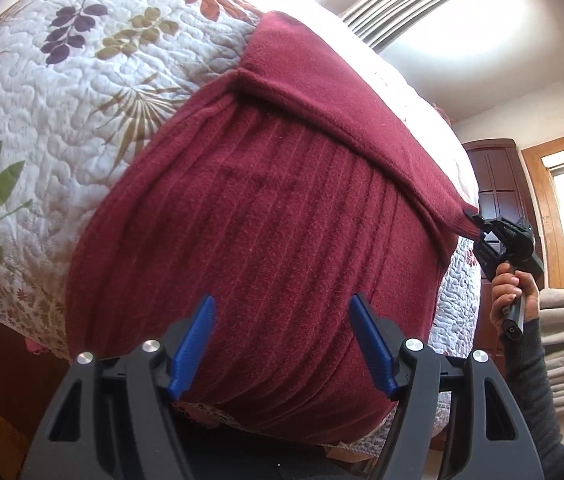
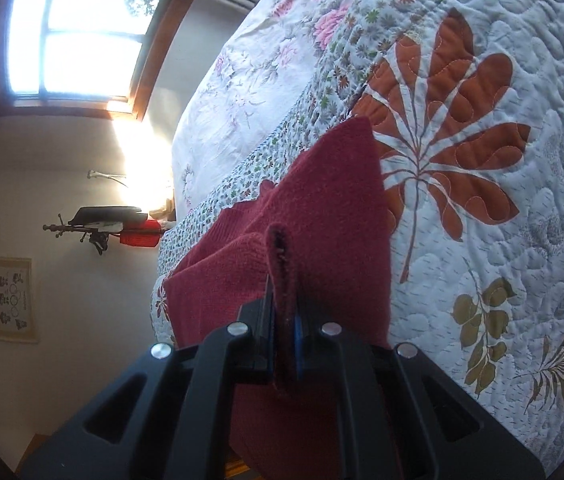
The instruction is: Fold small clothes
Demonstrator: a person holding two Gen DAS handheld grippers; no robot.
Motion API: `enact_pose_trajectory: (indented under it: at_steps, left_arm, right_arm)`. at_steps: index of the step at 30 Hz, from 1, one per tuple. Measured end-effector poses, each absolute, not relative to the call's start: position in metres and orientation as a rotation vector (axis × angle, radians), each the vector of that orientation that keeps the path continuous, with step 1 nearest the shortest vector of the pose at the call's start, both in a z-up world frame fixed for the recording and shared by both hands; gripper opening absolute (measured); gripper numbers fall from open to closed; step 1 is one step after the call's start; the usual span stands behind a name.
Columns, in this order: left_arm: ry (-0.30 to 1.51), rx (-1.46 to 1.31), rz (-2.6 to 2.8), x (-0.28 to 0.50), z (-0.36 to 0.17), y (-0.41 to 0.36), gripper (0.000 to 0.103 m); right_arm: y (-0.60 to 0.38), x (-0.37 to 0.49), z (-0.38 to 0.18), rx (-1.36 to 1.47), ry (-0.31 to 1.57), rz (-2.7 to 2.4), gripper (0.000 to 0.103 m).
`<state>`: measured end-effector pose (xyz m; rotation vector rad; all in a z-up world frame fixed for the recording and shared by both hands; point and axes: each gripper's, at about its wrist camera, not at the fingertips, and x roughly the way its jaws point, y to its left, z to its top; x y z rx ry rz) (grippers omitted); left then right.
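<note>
A dark red ribbed sweater (image 1: 266, 216) lies spread on a quilted bed. My left gripper (image 1: 282, 344) hovers over its near hem, blue pads wide apart, open, with nothing between them. One sleeve (image 1: 321, 92) is folded diagonally across the body. At the right edge of the left wrist view my right gripper (image 1: 475, 220) pinches that sleeve's cuff, with a hand (image 1: 509, 292) on its handle. In the right wrist view the right gripper (image 2: 283, 312) is shut on the red cuff (image 2: 282, 264), and the sweater (image 2: 337, 216) stretches ahead.
The white quilt (image 1: 82, 120) with leaf prints (image 2: 449, 120) covers the bed; a floral sheet (image 2: 250, 80) lies beyond it. A dark wooden cabinet (image 1: 501, 184) and a window (image 2: 78, 32) stand off the bed. A coat rack (image 2: 102, 228) is on the far wall.
</note>
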<state>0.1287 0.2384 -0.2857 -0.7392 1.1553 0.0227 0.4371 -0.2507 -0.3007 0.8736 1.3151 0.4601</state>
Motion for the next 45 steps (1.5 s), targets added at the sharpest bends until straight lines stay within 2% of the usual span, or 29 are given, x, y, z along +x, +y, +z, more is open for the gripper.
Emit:
enact_pose_trajectory:
  at_steps: [5, 9, 12, 13, 14, 18, 19, 20, 21, 25, 26, 34, 38, 42, 43, 44, 45]
  left_arm:
    - [1.136, -0.737, 0.02, 0.128, -0.279, 0.241, 0.07]
    - [1.149, -0.74, 0.023, 0.133, -0.282, 0.24, 0.07]
    - [1.155, -0.731, 0.009, 0.135, -0.281, 0.236, 0.07]
    - [1.153, -0.726, 0.006, 0.136, -0.28, 0.234, 0.07]
    - [1.151, -0.725, 0.005, 0.136, -0.28, 0.233, 0.07]
    - [1.159, -0.733, 0.01, 0.136, -0.284, 0.23, 0.071]
    - [1.164, -0.733, 0.01, 0.137, -0.285, 0.229, 0.071]
    - [1.167, -0.729, 0.008, 0.138, -0.286, 0.227, 0.071]
    - [1.169, -0.725, 0.007, 0.138, -0.286, 0.225, 0.071]
    - [1.165, -0.713, 0.015, 0.137, -0.283, 0.222, 0.072]
    - [1.158, -0.718, 0.023, 0.134, -0.281, 0.223, 0.072]
    - [1.116, -0.766, 0.132, 0.102, -0.28, 0.241, 0.078]
    - [1.131, -0.795, 0.159, 0.089, -0.286, 0.249, 0.079]
    - [1.15, -0.761, 0.182, 0.08, -0.289, 0.258, 0.083]
    - [1.154, -0.742, 0.191, 0.076, -0.289, 0.263, 0.084]
    - [1.154, -0.728, 0.201, 0.073, -0.29, 0.268, 0.085]
    - [1.155, -0.721, 0.211, 0.069, -0.292, 0.274, 0.088]
  right_arm:
    - [-0.257, 0.436, -0.29, 0.877, 1.276, 0.476, 0.006]
    - [-0.256, 0.437, -0.311, 0.888, 1.348, 0.489, 0.007]
    - [-0.262, 0.43, -0.318, 0.915, 1.359, 0.474, 0.014]
    - [-0.267, 0.427, -0.318, 0.942, 1.35, 0.47, 0.024]
    - [-0.271, 0.423, -0.315, 0.952, 1.339, 0.472, 0.029]
    - [-0.28, 0.41, -0.314, 0.984, 1.354, 0.482, 0.029]
    - [-0.279, 0.409, -0.315, 0.974, 1.364, 0.488, 0.024]
    - [-0.277, 0.408, -0.315, 0.952, 1.372, 0.483, 0.01]
    - [-0.277, 0.407, -0.315, 0.918, 1.378, 0.46, 0.007]
    - [-0.279, 0.404, -0.318, 0.891, 1.374, 0.437, 0.008]
    - [-0.278, 0.401, -0.312, 0.885, 1.362, 0.456, 0.013]
    - [-0.284, 0.377, -0.27, 0.829, 1.24, 0.505, 0.015]
    - [-0.257, 0.383, -0.281, 0.771, 1.28, 0.56, 0.037]
    - [-0.262, 0.385, -0.301, 0.799, 1.302, 0.513, 0.036]
    - [-0.265, 0.38, -0.297, 0.798, 1.29, 0.514, 0.041]
    - [-0.267, 0.372, -0.292, 0.78, 1.274, 0.512, 0.055]
    - [-0.269, 0.362, -0.287, 0.755, 1.26, 0.509, 0.061]
